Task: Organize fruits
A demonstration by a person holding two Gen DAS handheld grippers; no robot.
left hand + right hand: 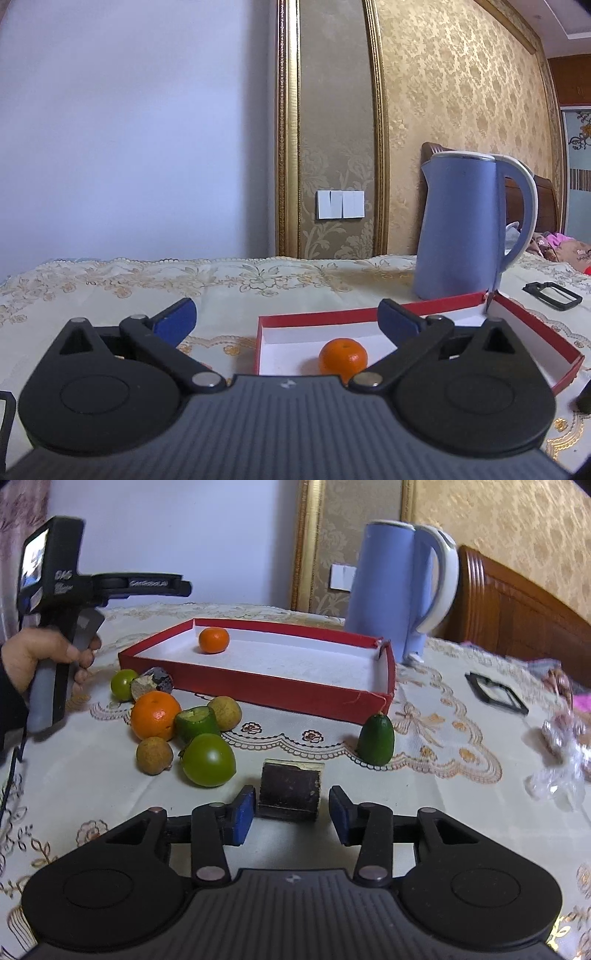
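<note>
Left hand-held gripper (287, 319): jaws spread wide, empty, above red box.
Right hand-held gripper (291, 810): blue pads flanking dark brown cut block (290, 790), left pad touching, right clear.
Small orange mandarin (343, 357): inside shallow red cardboard box (369, 314), far corner.
Remaining fruits (177, 727): clustered on lace-covered worktop (424, 794).

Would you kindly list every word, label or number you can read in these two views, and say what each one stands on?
None can be read with certainty.
Left gripper, white lettering along its arm: too blurred to read.
Same device, white marks beside its screen: illegible.
Kettle, red box, fruits: no text visible.
</note>
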